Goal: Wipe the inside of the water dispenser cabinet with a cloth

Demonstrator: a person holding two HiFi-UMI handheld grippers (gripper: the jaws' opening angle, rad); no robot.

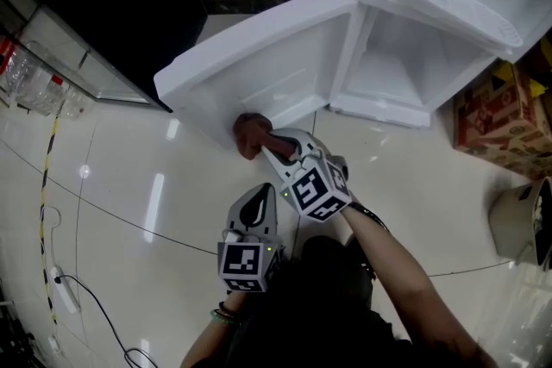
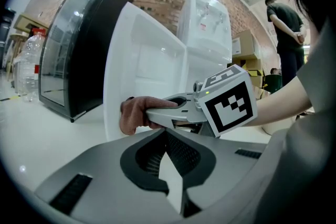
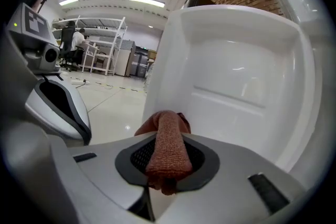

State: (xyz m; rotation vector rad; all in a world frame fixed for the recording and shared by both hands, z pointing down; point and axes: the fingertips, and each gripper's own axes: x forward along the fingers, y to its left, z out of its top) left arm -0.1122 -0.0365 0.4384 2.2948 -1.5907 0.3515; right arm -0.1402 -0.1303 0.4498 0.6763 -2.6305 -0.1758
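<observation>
The white water dispenser (image 1: 431, 4) stands with its lower cabinet (image 1: 392, 69) open and the door (image 1: 259, 56) swung out to the left. My right gripper (image 1: 274, 144) is shut on a brown cloth (image 1: 250, 134), which touches the lower edge of the door's inner face. In the right gripper view the cloth (image 3: 168, 147) lies bunched between the jaws of the right gripper (image 3: 168, 162), in front of the door panel (image 3: 236, 76). My left gripper (image 1: 256, 204) hangs just behind and left of it, shut and holding nothing. In the left gripper view, the left gripper (image 2: 167, 147) points at the cloth (image 2: 134, 115).
A black glass-fronted cabinet (image 1: 86, 4) stands left of the door, with plastic bottles (image 1: 26, 82) beside it. A cardboard box (image 1: 500, 112) and a bin (image 1: 526, 220) sit to the right. A cable and power strip (image 1: 59, 289) lie on the tiled floor. A person (image 2: 286, 23) stands farther off.
</observation>
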